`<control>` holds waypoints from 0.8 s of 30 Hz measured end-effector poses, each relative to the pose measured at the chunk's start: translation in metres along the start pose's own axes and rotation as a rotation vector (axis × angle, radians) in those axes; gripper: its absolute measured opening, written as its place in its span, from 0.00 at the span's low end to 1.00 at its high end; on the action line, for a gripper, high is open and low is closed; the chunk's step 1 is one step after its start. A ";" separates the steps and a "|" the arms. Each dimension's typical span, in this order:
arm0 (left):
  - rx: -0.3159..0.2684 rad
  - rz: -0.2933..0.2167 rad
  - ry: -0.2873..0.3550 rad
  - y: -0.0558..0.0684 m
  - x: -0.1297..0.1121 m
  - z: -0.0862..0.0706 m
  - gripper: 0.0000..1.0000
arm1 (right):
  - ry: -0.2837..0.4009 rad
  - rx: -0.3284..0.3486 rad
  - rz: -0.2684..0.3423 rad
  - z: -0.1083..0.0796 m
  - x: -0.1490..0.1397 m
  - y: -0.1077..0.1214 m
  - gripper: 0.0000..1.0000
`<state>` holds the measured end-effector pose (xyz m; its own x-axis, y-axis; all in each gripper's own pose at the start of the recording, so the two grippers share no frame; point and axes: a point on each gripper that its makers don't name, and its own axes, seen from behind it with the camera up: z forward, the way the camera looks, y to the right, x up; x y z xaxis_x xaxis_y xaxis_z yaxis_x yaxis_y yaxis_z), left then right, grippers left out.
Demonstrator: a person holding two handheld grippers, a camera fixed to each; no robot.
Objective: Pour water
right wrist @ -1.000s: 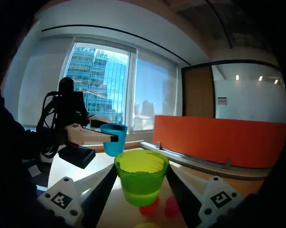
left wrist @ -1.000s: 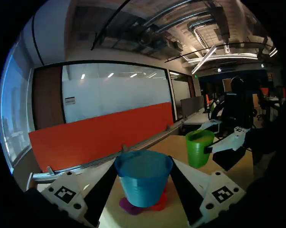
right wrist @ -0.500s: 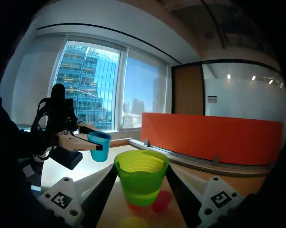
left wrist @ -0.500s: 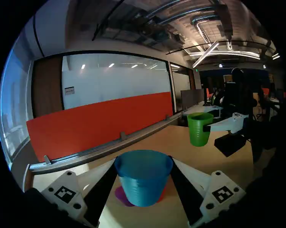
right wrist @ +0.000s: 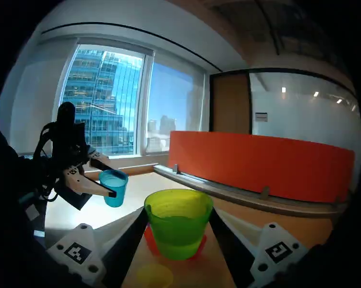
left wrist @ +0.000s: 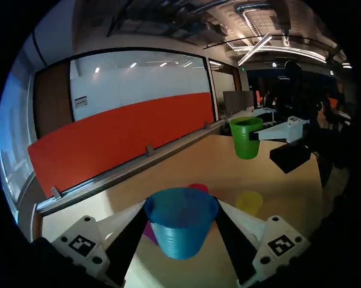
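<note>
My left gripper (left wrist: 181, 222) is shut on a blue cup (left wrist: 181, 227), held upright above the wooden table (left wrist: 219, 168). In the right gripper view the same blue cup (right wrist: 113, 188) hangs at the left in the left gripper (right wrist: 108, 185). A green cup (right wrist: 178, 222) with some liquid in it sits upright between the fingers of my right gripper (right wrist: 178, 225), which is shut on it. From the left gripper view, that green cup (left wrist: 244, 137) and the right gripper (left wrist: 251, 136) are at the far right, above the table.
Small coloured cups stand on the table: a yellow cup (left wrist: 249, 202), a red cup (left wrist: 198, 187) and a purple cup (left wrist: 150, 231) partly hidden. An orange divider (left wrist: 118, 139) with a metal rail runs along the table's far edge. Large windows (right wrist: 108, 110) lie beyond the left gripper.
Both grippers have risen and drawn apart, each keeping its cup. The green cup moved farther right and up in the left gripper view; more of the table and the small cups came into sight.
</note>
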<state>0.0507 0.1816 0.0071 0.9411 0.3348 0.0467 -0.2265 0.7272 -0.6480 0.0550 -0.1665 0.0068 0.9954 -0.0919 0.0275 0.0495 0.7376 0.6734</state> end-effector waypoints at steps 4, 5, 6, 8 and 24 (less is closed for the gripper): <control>-0.013 0.012 -0.042 0.003 -0.013 0.006 0.89 | -0.029 -0.003 0.014 0.002 -0.010 0.006 0.90; -0.016 0.015 -0.053 0.004 -0.016 0.008 0.89 | -0.036 -0.004 0.018 0.002 -0.013 0.008 0.90; -0.018 0.016 -0.064 0.004 -0.019 0.009 0.89 | -0.044 -0.006 0.019 0.003 -0.016 0.010 0.90; -0.022 0.019 -0.083 0.004 -0.024 0.011 0.89 | -0.057 -0.009 0.022 0.004 -0.021 0.013 0.90; -0.062 0.044 -0.258 0.005 -0.079 0.021 0.89 | -0.230 -0.001 0.021 0.009 -0.082 0.037 0.90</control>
<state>-0.0300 0.1714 0.0167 0.8339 0.5128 0.2041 -0.2427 0.6729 -0.6988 -0.0252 -0.1377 0.0361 0.9514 -0.2261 0.2092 0.0289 0.7417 0.6701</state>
